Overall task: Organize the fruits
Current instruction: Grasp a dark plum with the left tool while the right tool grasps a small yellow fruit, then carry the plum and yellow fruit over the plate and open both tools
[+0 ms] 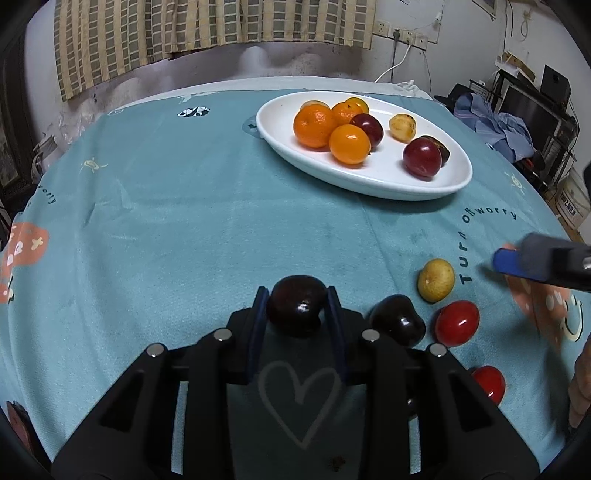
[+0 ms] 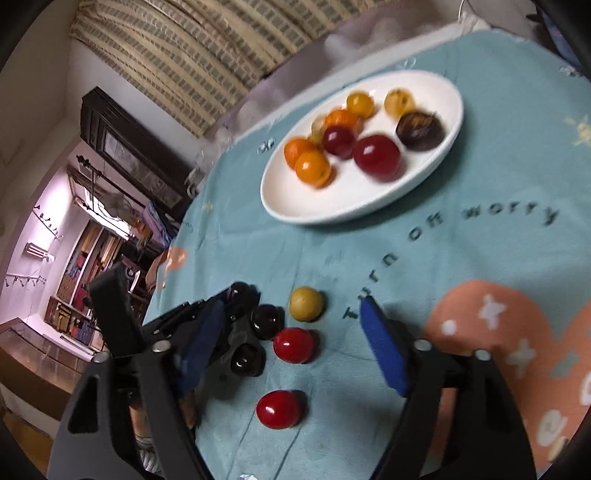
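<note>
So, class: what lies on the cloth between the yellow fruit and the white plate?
Nothing: bare teal tablecloth with printed lettering separates the yellow fruit from the white plate, shown in both wrist views.

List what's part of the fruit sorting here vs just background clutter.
Job: white plate with fruit; loose dark fruit in left gripper; dark fruit, yellow fruit, red fruits on the cloth; right gripper.
Clutter: curtain, wall sockets, clothes.
</note>
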Available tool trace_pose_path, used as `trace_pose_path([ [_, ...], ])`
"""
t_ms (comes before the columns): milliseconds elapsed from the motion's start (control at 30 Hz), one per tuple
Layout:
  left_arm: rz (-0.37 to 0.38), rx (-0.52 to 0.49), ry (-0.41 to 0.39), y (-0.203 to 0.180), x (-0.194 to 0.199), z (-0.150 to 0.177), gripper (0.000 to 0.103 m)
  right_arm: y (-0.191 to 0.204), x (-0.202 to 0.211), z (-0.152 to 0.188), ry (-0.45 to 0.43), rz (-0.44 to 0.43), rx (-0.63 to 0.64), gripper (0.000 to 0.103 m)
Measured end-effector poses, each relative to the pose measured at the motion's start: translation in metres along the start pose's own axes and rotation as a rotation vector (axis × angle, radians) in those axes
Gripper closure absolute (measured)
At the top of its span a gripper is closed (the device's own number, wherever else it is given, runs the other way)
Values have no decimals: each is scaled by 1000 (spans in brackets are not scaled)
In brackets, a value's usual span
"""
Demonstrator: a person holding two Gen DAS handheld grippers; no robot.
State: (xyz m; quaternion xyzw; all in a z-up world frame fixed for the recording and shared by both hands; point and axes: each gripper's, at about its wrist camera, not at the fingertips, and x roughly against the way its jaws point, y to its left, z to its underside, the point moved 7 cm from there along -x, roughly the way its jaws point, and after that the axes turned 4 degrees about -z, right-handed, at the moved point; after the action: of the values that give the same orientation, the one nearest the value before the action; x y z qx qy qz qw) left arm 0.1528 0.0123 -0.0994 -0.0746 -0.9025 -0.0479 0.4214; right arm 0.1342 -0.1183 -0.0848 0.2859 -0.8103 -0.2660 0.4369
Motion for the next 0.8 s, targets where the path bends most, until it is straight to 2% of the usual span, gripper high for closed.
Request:
trace_pose_path([
  [167,3,3,1,-1,0,0,71,12,-23,4,46,63,65,48],
  [300,-4,-4,2,-1,0,0,71,18,-38,8,47,273,233,61],
  [400,-3,-3,3,-1,0,0,71,18,-43,12,50,325,302,71],
  [433,-4,-4,2,-1,0,0,71,20,-41,12,44,317,310,75],
  [500,-4,-6,0,-1,-1,0,71,21,-39,13,35,318,330,76],
  [600,25,-24,-11,-6,2,0,71,20,-35,14,35,275,317,76],
  [667,40,-43,-20,-11,3,0,71,22,-21,7,-1,221,280,76],
  [800,40,-48,-57,-15,11,-6,72,25,5,-10,-92,195,254,76],
])
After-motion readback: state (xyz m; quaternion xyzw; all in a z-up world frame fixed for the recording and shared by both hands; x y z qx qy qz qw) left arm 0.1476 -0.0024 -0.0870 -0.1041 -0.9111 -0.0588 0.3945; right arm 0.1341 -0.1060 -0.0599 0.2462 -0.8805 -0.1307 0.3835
